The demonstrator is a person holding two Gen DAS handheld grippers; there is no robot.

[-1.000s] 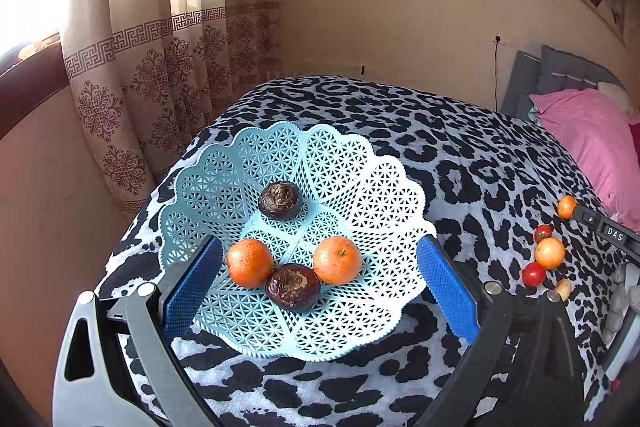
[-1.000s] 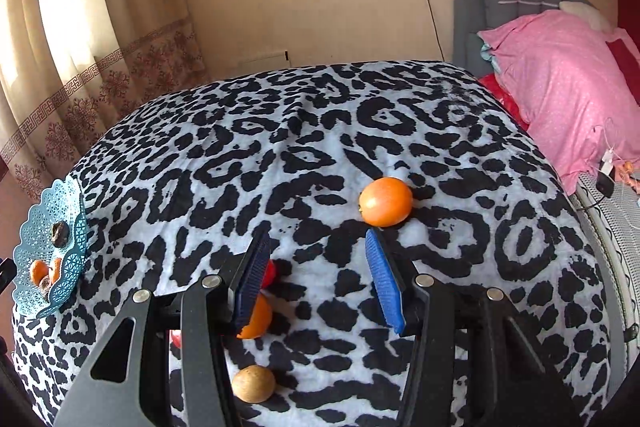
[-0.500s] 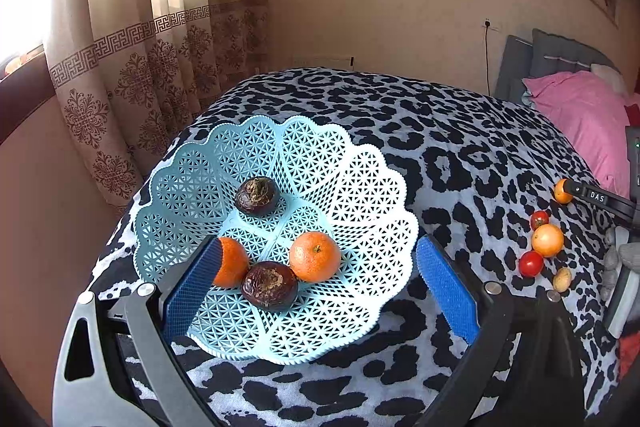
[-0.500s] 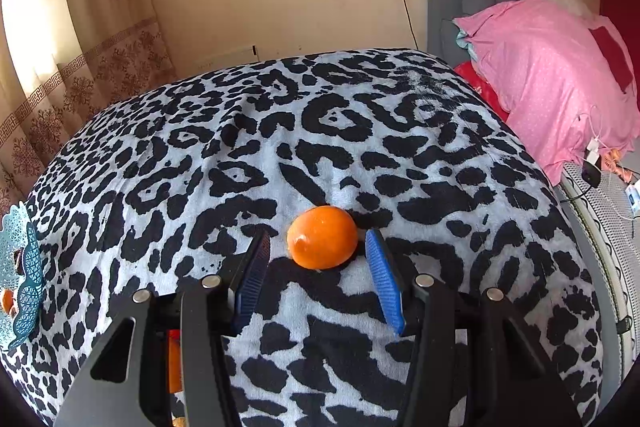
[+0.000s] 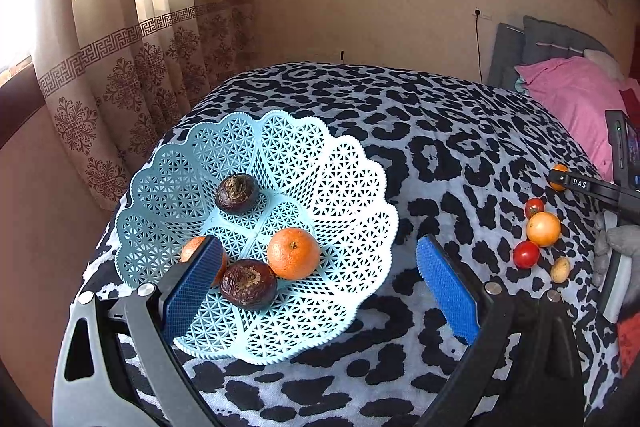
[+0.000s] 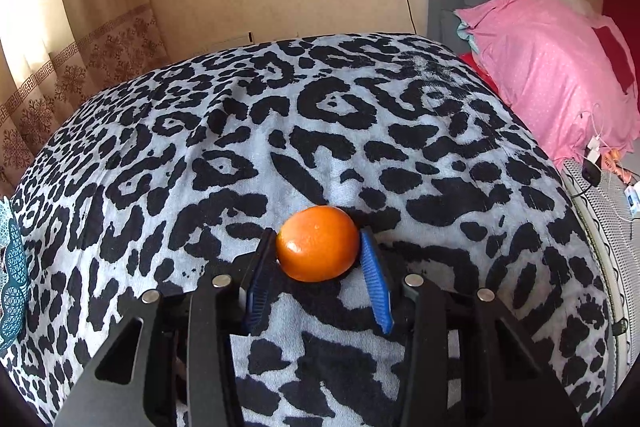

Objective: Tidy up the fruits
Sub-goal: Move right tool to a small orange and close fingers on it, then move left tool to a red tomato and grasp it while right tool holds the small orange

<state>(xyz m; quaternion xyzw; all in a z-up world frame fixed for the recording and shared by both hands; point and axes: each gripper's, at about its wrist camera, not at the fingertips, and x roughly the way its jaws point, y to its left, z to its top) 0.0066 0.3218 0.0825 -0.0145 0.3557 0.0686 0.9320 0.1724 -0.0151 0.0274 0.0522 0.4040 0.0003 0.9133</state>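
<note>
My left tool (image 5: 316, 279) is wide open above the near side of the basket (image 5: 360, 187), a pale blue plastic basket with a lace pattern and a wavy rim, which stands on the bed (image 5: 440, 131) with the black and white leopard blanket. In the basket I see four fruits: a dark wrinkled fruit (image 5: 237, 193) at the far side, a tangerine (image 5: 294, 253) near the middle, a second dark fruit (image 5: 248, 283) just in front of it and touching it, and another tangerine (image 5: 192, 251) partly hidden behind my left blue pad. Nothing is between the pads of this tool. To the right on the blanket, well apart from the basket, there is a small group: a tomato (image 5: 534, 207), a yellow-orange fruit (image 5: 543, 229) just beside it, a second tomato (image 5: 526, 254) and a small pale fruit (image 5: 560, 269). Behind them the black tip of my right tool (image 5: 576, 183) covers one more orange fruit. In the right wrist view, my right tool (image 6: 318, 247) is low on the blanket and an orange (image 6: 317, 243) lies between its two blue pads. The left pad touches the orange, and the right pad is just beside it, so I cannot tell whether the grip is already firm. The orange rests on the blanket. A pink pillow (image 6: 552, 67) lies at the head of the bed, and the edge of the basket shows at the far left.
</note>
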